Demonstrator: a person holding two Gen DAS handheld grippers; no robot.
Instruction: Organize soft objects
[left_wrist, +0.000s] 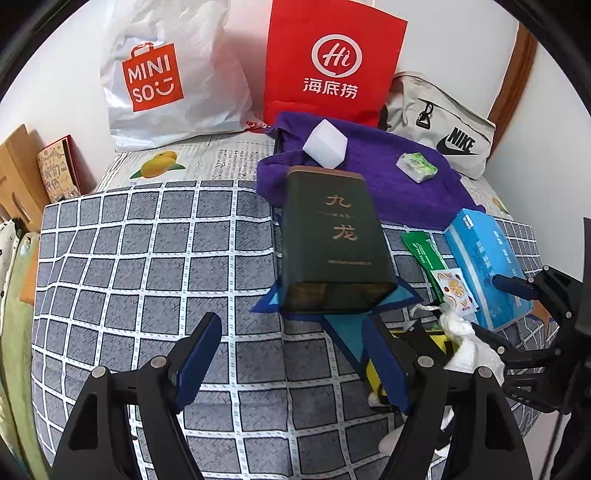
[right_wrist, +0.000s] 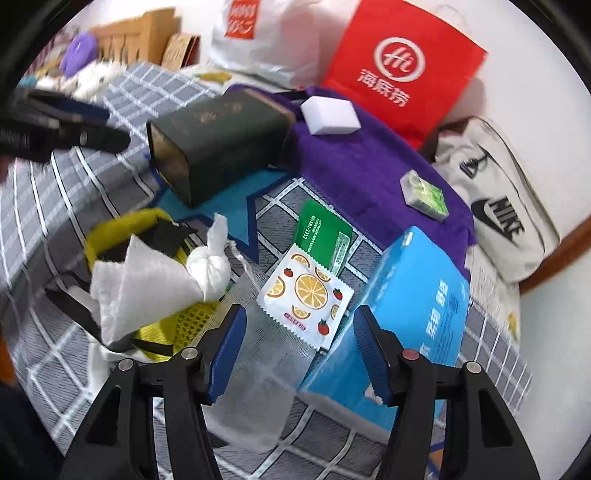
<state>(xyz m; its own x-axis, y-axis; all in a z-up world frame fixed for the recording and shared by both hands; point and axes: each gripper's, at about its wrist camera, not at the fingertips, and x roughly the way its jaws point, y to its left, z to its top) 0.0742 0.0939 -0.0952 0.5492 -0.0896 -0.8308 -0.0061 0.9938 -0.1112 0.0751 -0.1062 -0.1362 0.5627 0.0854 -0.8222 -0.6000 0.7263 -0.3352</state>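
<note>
In the right wrist view my right gripper (right_wrist: 301, 349) is open above a sheer white drawstring pouch (right_wrist: 262, 373) that lies flat on the checked bedspread (right_wrist: 55, 206); the pads do not press on it. To its left a yellow mesh bag (right_wrist: 184, 321) holds a folded white cloth (right_wrist: 140, 280) and a knotted white bundle (right_wrist: 210, 266). My left gripper (left_wrist: 291, 362) is open over bare bedspread (left_wrist: 147, 277), with nothing between its fingers. A dark green tin (left_wrist: 332, 240) lies on its side just beyond it.
A purple towel (left_wrist: 388, 177) carries a white sponge block (left_wrist: 325, 144) and a small green pack (left_wrist: 417, 166). A blue tissue pack (right_wrist: 406, 314), an orange-print sachet (right_wrist: 306, 291) and a green sachet (right_wrist: 325, 232) lie right of the pouch. Bags (left_wrist: 332, 62) line the wall.
</note>
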